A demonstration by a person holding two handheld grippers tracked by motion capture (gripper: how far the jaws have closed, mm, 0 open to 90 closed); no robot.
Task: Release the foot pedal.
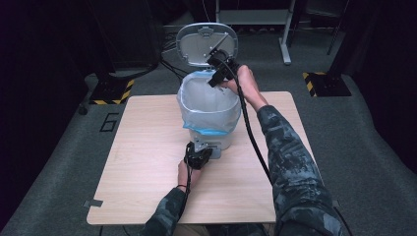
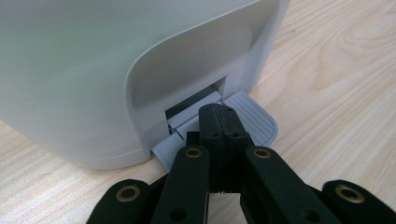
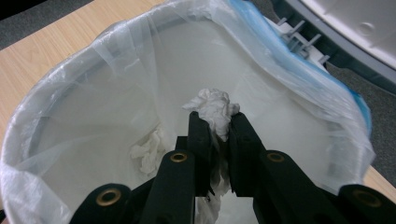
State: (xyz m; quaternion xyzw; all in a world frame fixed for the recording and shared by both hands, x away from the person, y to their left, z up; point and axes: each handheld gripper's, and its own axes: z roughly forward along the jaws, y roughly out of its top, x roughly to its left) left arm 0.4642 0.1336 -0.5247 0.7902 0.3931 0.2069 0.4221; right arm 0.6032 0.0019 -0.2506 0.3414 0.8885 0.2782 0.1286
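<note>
The left gripper [image 2: 218, 122], jaws pressed together w/ nothing between, pushes down the pedal [image 2: 254, 116] at the front foot of the bin [image 1: 209, 110], prob. so the lid [image 1: 205, 43] stays up. The right gripper [image 3: 217, 122] pinches a crumpled tissue [image 3: 214, 108] above the bin's open mouth, over its plastic liner [image 3: 112, 79], likely to drop it inside.

At frame centre a pale grey bin [image 1: 216, 140] wears a clear liner [image 1: 209, 110] edged in blue, its pedal [image 2: 252, 119] ribbed grey, on a light wood-grain table [image 1: 147, 162], beside dark camouflage sleeves [image 1: 290, 162] and white crumpled tissue [image 3: 215, 109].
</note>
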